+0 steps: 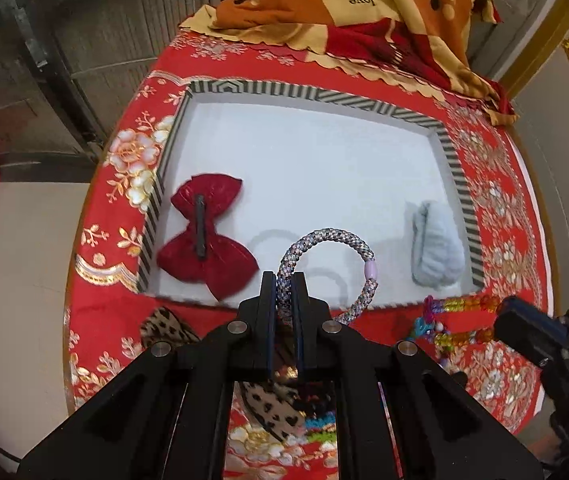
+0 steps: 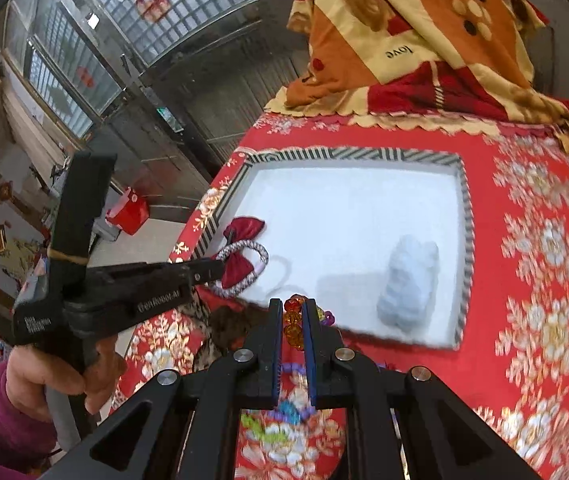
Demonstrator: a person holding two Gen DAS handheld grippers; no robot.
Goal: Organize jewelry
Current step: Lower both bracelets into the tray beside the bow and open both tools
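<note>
Left gripper (image 1: 284, 280) jaws clamp the braided hair tie (image 1: 326, 238) above the striped tray (image 1: 454, 168); right gripper (image 2: 293, 308) jaws grip the beaded bracelet (image 2: 293, 322).

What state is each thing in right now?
Left gripper: shut on hair tie.
Hair tie: held up over the tray's near edge.
Right gripper: shut on bead bracelet.
Bead bracelet: pinched, near the tray.
Red bow: lying in the tray, clip up.
Blue scrunchie: lying in the tray.
</note>
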